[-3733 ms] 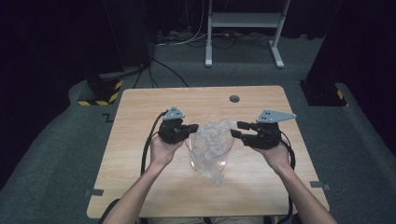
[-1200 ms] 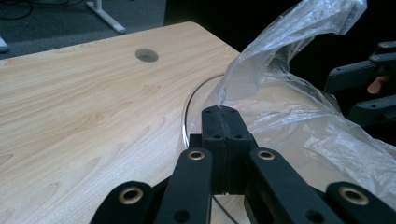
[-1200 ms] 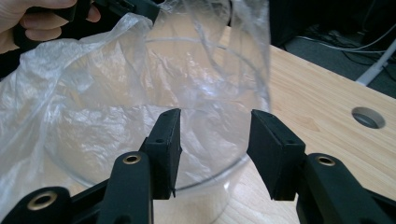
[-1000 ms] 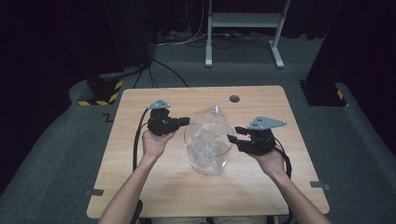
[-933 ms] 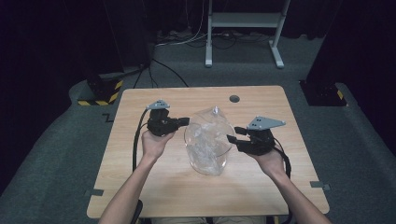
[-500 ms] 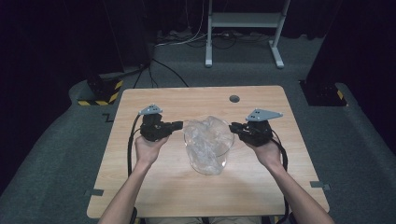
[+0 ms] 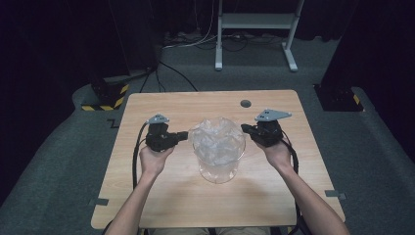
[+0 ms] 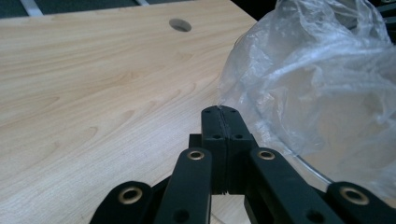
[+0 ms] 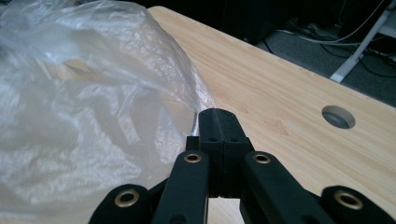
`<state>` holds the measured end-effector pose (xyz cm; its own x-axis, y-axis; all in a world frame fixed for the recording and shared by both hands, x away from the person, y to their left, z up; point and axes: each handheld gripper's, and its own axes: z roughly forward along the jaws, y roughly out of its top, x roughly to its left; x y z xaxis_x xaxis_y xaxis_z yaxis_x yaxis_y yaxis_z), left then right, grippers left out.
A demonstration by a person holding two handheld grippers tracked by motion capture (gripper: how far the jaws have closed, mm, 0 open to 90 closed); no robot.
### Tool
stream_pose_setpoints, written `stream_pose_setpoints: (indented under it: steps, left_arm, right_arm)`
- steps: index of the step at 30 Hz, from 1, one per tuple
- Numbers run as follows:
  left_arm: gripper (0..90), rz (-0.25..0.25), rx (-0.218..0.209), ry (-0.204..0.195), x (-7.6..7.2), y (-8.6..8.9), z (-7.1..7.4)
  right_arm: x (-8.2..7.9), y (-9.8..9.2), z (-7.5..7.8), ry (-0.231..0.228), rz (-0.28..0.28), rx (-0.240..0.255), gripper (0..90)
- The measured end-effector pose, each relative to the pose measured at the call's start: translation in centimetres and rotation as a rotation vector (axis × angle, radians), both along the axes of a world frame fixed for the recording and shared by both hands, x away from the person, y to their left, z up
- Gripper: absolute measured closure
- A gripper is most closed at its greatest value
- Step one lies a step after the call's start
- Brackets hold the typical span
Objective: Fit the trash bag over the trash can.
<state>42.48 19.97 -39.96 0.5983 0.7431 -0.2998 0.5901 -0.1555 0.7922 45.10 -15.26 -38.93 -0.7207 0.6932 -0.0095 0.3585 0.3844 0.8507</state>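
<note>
Since a second ago the left gripper (image 7: 183,135) has drifted a little lower on the table (image 7: 161,105), while the right gripper (image 7: 243,128) has come in toward the clear plastic bag (image 7: 218,142) and its jaws have just been closing. Both now sit clenched on the bag's edges: in the left gripper view (image 8: 219,109) the jaw tips meet with the film's edge pinched between them, and in the right gripper view (image 9: 218,114) the shut tips meet right at the film's edge (how much of it they have caught is hard to tell).

The bag lies between the two grippers, draped into a clear round container (image 7: 219,169) that stands on the table just nearer the person than the jaw tips. Its mouth looks wider and flatter than before.

Beyond the right gripper lies a round hole (image 7: 245,104) in the tabletop. Past the table's far edge stand a white frame's legs (image 7: 218,54) with cables (image 7: 235,41) on the floor, and off the far left corner a yellow-black striped base (image 7: 105,100). Nothing stands between the grippers except the bag itself.
</note>
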Motion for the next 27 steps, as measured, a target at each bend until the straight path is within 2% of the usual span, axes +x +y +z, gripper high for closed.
stream_pose_setpoints:
  steps: [5,7,8,9,11,14,16,18,19,20,22,27]
  left_arm:
    - [89.4,-0.018,0.021,0.043,0.6,-0.4,-0.7]
    - [89.1,-0.031,0.025,0.090,1.0,-0.7,-1.1]
    - [88.9,-0.036,0.030,0.107,1.1,-0.8,-1.3]
    - [88.9,-0.036,0.030,0.107,1.1,-0.8,-1.3]
    - [88.8,-0.051,0.033,0.149,1.5,-1.3,-1.7]
    - [88.8,-0.066,0.047,0.157,1.7,-1.4,-1.9]
    - [88.7,-0.075,0.045,0.184,2.1,-1.8,-2.2]
    - [88.8,-0.082,0.045,0.192,2.3,-1.9,-2.3]
    - [88.8,-0.087,0.054,0.202,2.4,-2.0,-2.5]
    - [88.8,-0.093,0.086,0.228,2.7,-2.5,-2.9]
    - [88.9,-0.102,0.112,0.245,3.0,-2.9,-3.4]
    - [87.7,-0.102,0.116,0.246,3.4,-3.2,-3.4]
  right_arm:
    - [0.1,0.0,-0.4,0.012,0.001,-0.017,90.0]
    - [0.1,0.0,-0.6,0.026,0.004,-0.036,90.0]
    - [0.0,0.0,-0.8,0.032,0.003,-0.041,90.0]
    - [0.0,0.0,-0.8,0.032,0.003,-0.041,90.0]
    - [-0.1,-0.1,-1.0,0.045,0.005,-0.052,90.0]
    - [-0.2,-0.2,-1.0,0.047,0.006,-0.058,90.0]
    - [-0.5,-0.2,-1.2,0.052,0.007,-0.064,90.0]
    - [-0.8,-0.3,-1.4,0.057,0.005,-0.069,90.0]
    - [-0.8,-0.3,-1.4,0.057,0.005,-0.069,90.0]
    - [-1.0,-0.5,-1.5,0.062,0.003,-0.073,90.0]
    - [-1.2,-0.7,-1.6,0.073,-0.003,-0.077,90.0]
    - [-1.4,-1.3,-1.9,0.091,-0.014,-0.076,87.5]
